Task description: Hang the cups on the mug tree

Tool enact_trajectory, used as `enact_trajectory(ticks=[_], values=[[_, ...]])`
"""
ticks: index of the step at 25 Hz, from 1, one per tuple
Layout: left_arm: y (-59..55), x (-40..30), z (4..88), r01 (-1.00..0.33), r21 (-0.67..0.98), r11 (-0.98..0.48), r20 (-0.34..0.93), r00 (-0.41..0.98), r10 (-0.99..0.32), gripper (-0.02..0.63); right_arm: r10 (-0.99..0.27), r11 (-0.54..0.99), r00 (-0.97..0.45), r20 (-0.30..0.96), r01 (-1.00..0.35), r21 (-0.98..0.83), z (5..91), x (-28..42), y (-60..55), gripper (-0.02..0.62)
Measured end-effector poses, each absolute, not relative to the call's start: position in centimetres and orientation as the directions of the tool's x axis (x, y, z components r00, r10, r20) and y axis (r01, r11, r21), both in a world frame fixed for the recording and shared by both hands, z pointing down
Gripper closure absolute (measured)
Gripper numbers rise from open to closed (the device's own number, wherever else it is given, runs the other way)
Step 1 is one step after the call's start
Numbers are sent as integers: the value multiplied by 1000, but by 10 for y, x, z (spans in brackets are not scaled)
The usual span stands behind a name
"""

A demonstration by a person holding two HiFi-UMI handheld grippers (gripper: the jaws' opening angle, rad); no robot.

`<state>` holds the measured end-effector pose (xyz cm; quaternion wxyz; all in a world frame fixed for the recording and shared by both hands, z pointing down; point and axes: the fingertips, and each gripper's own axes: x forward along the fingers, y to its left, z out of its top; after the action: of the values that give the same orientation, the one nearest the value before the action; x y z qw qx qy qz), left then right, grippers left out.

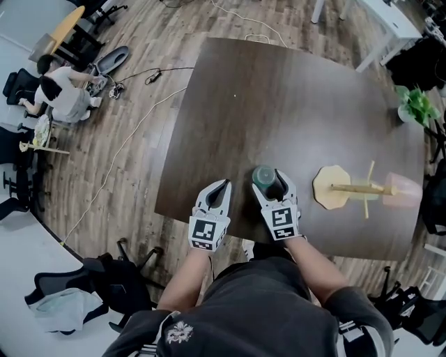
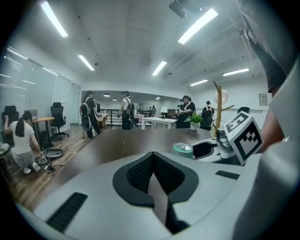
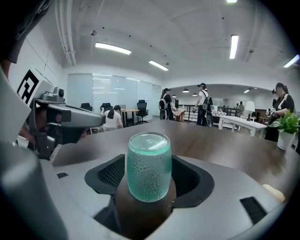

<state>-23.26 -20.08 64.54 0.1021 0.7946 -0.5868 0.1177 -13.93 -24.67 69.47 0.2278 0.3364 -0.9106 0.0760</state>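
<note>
A dimpled green glass cup (image 1: 263, 176) (image 3: 149, 168) stands upside down on the dark table (image 1: 279, 97), near its front edge. My right gripper (image 1: 273, 180) (image 3: 149, 164) is open around it, one jaw on each side, with the pads just clear of the glass. My left gripper (image 1: 221, 185) (image 2: 153, 157) is shut and empty, a little to the left of the cup (image 2: 182, 149). The wooden mug tree (image 1: 352, 188) (image 2: 218, 108) stands to the right. A pink cup (image 1: 403, 190) hangs on it.
A potted plant (image 1: 416, 104) sits at the table's far right edge. On the floor to the left a person (image 1: 59, 90) crouches among office chairs, and a cable (image 1: 125, 143) runs past the table. A white table (image 1: 390, 21) stands behind.
</note>
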Motion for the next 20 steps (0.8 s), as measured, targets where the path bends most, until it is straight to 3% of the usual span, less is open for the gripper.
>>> enact_trajectory(ticks=[8, 20], values=[[-202, -227, 644, -949, 21, -315, 307, 306, -901, 598, -569, 773, -697, 436, -635, -7, 690, -141, -245, 287], [-183, -215, 620, -946, 48, -320, 254, 322, -912, 599, -662, 727, -685, 304, -686, 38, 627, -114, -225, 287]])
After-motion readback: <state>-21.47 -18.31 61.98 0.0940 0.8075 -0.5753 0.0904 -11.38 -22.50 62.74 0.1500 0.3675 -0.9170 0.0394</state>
